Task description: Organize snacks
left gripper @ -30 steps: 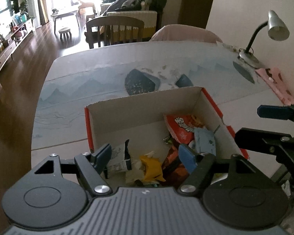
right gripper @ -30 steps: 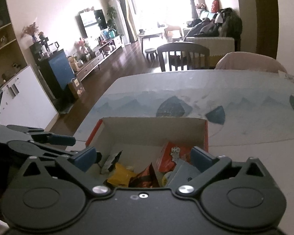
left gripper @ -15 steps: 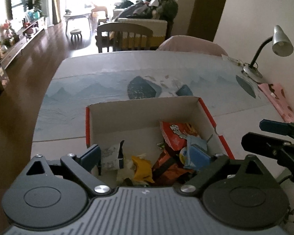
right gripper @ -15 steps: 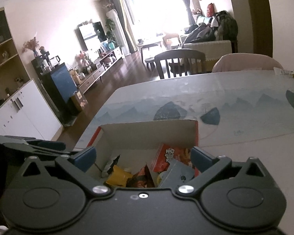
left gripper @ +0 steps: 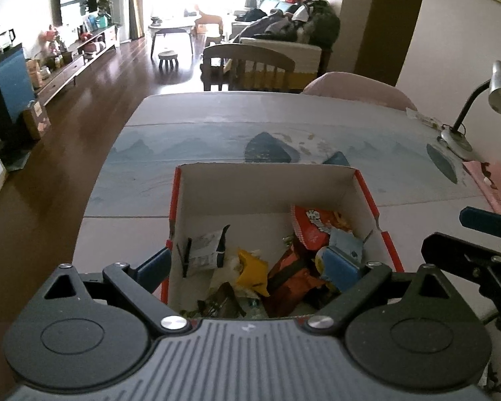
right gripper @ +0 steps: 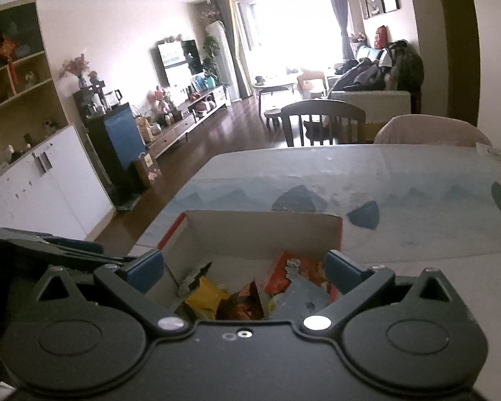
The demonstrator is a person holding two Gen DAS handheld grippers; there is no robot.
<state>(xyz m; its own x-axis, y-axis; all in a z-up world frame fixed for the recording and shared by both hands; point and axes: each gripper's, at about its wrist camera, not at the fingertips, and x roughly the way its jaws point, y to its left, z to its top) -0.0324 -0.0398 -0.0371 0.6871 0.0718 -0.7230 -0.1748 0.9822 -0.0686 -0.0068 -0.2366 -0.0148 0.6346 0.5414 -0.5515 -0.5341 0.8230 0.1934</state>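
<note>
A cardboard box with red edges (left gripper: 267, 183) stands on the table and holds several snack packets: a red one (left gripper: 312, 225), a yellow one (left gripper: 252, 270), an orange one (left gripper: 290, 282), a white one (left gripper: 205, 247) and a pale blue one (left gripper: 345, 242). My left gripper (left gripper: 247, 264) is open and empty, above the box's near end. My right gripper (right gripper: 243, 265) is open and empty, also above the box (right gripper: 264, 230); it shows at the right edge of the left wrist view (left gripper: 477, 234).
The table (left gripper: 217, 127) has a blue patterned cloth. A desk lamp (left gripper: 477, 100) and a pink cloth (left gripper: 494, 183) are at the right edge. Chairs (left gripper: 247, 67) stand at the far end. A white cabinet (right gripper: 50, 187) stands left of the table.
Both grippers have risen and tilted up, so more of the room shows. The box and snacks have not moved. Both grippers stay open.
</note>
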